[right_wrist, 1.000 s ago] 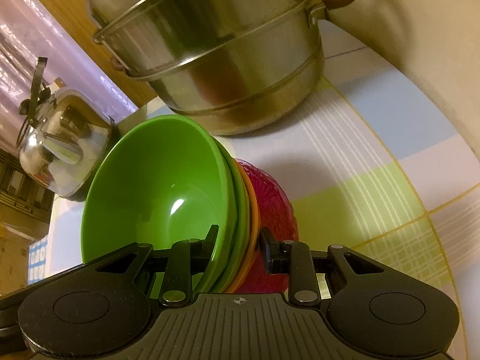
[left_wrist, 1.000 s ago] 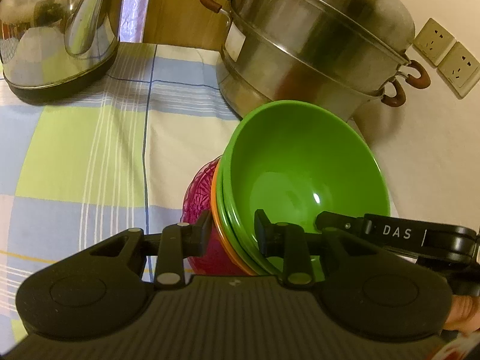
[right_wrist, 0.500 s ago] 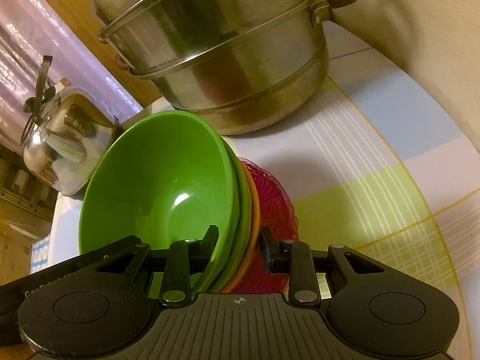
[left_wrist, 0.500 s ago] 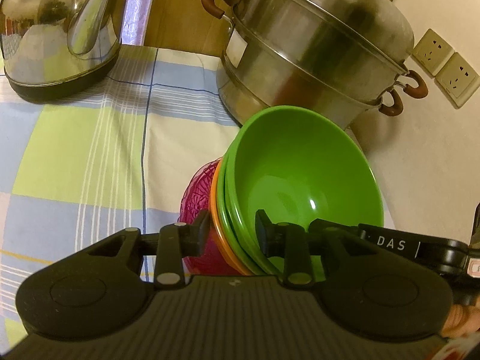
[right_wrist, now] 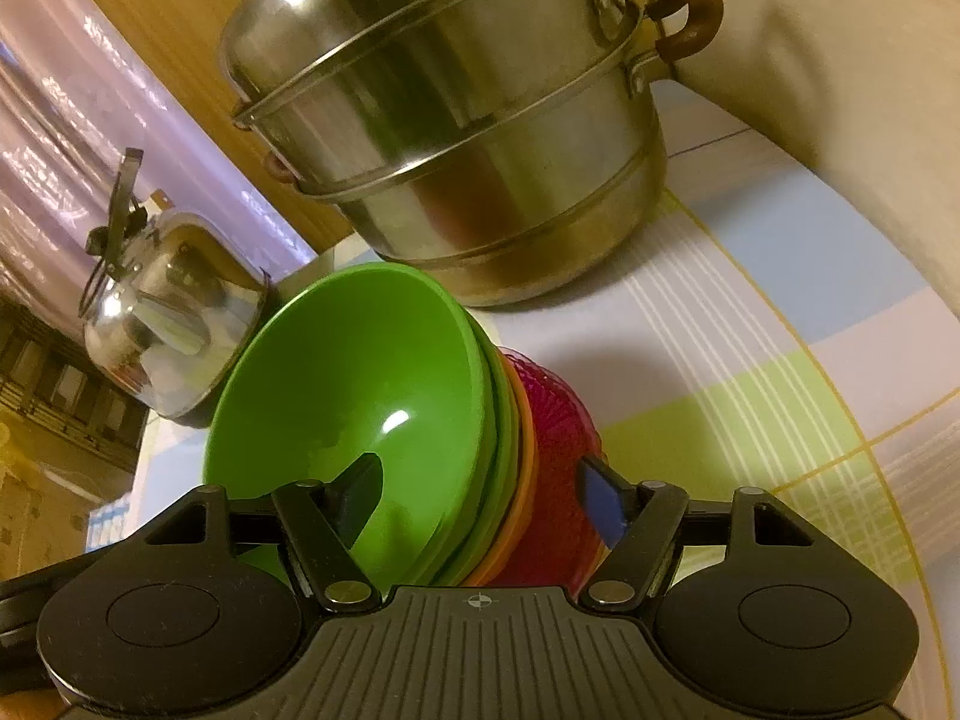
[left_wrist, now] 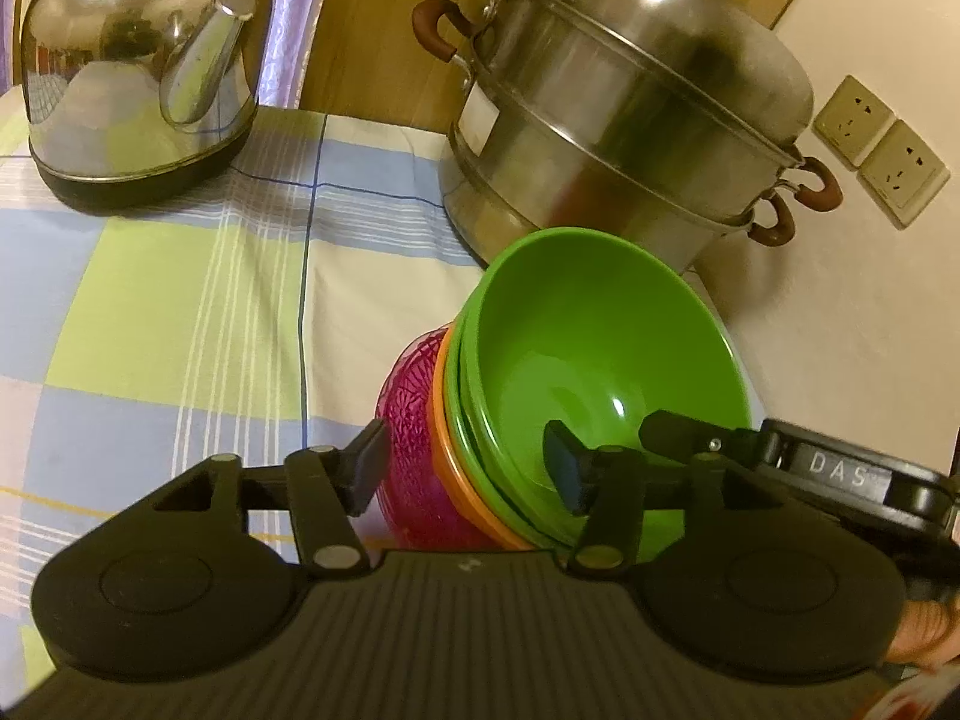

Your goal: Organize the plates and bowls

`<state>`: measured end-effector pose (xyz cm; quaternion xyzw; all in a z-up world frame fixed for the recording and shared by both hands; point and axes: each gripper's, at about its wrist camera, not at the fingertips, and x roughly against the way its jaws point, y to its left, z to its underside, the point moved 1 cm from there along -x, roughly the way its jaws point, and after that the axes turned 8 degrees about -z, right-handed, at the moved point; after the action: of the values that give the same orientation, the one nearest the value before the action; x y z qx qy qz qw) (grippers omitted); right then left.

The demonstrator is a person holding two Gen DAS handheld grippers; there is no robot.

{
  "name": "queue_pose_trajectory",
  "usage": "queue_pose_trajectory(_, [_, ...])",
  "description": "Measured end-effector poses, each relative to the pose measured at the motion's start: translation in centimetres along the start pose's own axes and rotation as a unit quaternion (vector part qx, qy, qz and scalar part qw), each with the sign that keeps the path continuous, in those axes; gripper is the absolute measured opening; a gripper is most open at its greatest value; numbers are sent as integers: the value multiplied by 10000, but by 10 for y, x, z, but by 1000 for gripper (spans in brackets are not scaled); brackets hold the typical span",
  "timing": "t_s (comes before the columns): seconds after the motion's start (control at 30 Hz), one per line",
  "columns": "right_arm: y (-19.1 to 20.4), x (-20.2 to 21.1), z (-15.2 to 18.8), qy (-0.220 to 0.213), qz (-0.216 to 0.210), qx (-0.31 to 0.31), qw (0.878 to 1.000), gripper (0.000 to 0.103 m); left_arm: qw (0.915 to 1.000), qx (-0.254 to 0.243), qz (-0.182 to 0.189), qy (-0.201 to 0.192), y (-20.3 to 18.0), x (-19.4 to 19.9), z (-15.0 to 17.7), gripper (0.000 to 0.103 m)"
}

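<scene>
Bowls (left_wrist: 600,384) nested in one stack, standing on table (left_wrist: 180,312) before steamer pot (left_wrist: 618,120); left gripper (left_wrist: 465,468) and right gripper (right_wrist: 480,495) fingers just opened about stack rim, pads clear, holding nothing; stacking apparently done, no plates visible.

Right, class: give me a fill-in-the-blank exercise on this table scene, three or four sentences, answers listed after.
1. The top bowl in the stack is ____ in colour.
2. The lowest bowl in the stack is ____ in colour.
3. Behind the stack stands a steel pot with brown ____.
4. The kettle stands on a checked ____.

Missing words: green; pink; handles; cloth
</scene>
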<state>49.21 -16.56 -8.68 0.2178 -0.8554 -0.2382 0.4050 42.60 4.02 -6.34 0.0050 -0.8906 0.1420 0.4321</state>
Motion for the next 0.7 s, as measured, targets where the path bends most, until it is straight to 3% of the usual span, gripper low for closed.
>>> queue_pose_trajectory(0.4, [8,42,16,-414,-178,-52,9990,77,9997,-7,-131,-222,7,42,19,79])
queue_pose_trajectory(0.57, [12,63,33,-528,-93,-10,9986,78,9993,-40,-259,-274,11,61,34,79])
queue_pose_trajectory(0.7, [19,78,49,-531,-15,131,9985,78,9981,-139,-418,-425,9,79,49,87])
